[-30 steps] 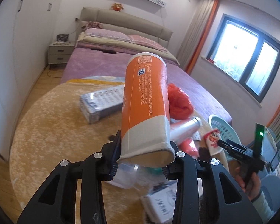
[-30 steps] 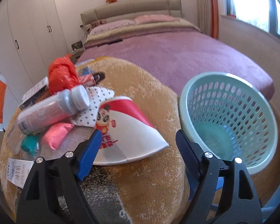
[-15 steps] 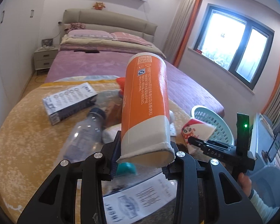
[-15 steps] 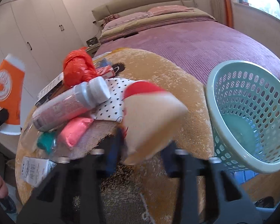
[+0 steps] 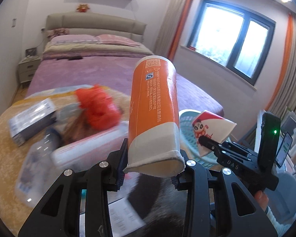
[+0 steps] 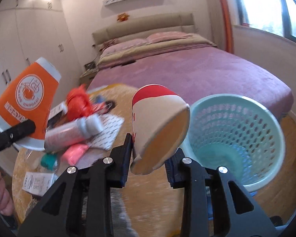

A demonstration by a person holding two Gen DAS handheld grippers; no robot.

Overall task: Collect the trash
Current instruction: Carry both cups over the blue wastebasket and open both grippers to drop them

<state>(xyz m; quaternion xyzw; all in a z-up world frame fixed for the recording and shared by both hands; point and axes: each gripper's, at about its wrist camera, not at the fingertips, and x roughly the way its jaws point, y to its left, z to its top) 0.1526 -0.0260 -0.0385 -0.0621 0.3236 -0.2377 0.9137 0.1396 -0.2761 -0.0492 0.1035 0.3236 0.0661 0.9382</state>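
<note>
My left gripper is shut on a tall orange paper cup, squeezed flat at its rim and held above the round yellow table. In the right wrist view that orange cup hangs at the left. My right gripper is shut on a crushed red and white paper cup, lifted off the table just left of the mint green plastic basket. In the left wrist view the red and white cup is over the basket rim.
On the table lie a red plastic bag, a grey bottle, a pink packet, a dotted paper, a white box and a grey carton. A purple bed stands behind.
My right gripper closed on the red and white cup and lifted it off the table toward the basket. My left gripper carried the orange cup rightward across the table.
</note>
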